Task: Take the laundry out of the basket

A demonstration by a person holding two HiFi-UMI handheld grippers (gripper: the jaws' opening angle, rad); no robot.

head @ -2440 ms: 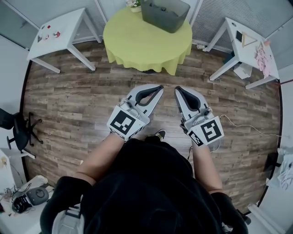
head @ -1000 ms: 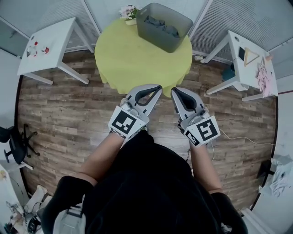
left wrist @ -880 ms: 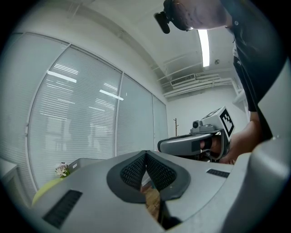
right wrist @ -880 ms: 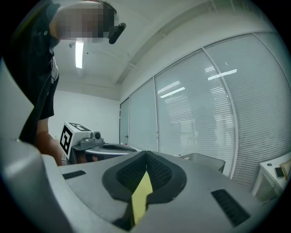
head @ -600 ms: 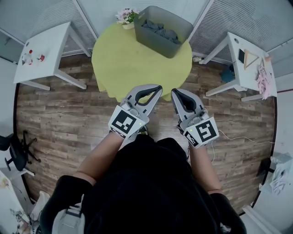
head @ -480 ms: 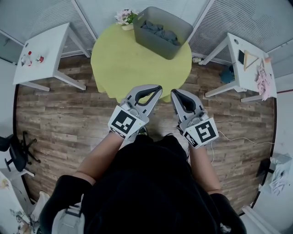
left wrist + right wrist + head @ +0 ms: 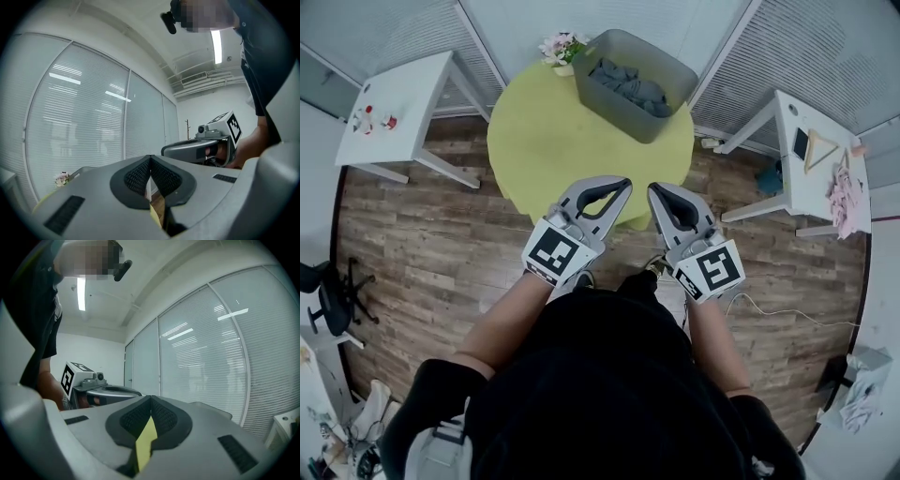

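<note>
Near the worktop's near edge, your left hand-held gripper and right hand-held gripper are pressed together, empty; laundry fills the far basket.

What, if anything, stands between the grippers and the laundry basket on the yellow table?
Nothing visible does: only bare tablecloth lies between the left gripper, the right gripper and the basket; flowers stand beside it.

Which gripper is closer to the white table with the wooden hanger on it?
Right. The right gripper is on the side facing that white table, with open floor between them. The left gripper is just beside it, on its far side from the table.
</note>
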